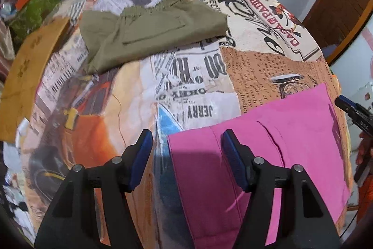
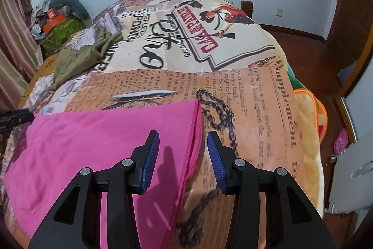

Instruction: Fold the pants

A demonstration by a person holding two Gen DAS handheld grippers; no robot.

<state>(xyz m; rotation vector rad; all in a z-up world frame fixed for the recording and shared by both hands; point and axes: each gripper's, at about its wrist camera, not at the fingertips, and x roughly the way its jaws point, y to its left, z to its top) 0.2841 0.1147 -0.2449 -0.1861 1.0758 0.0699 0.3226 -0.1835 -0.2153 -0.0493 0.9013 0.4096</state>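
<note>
The pants [image 1: 268,144] are solid bright pink. They lie on a bedspread [image 2: 233,85] printed as a newspaper collage in tan, cream, orange and black lettering. Farther up the bedspread, a second garment [image 1: 149,34] is plain olive green. Both grippers have black frames with blue pads [image 2: 151,160].

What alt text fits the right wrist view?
Open right tongs hover over the right edge of bright pink fabric pants lying flat on a newspaper-print bedspread. Crumpled olive-green cloth shorts lie far left.
</note>
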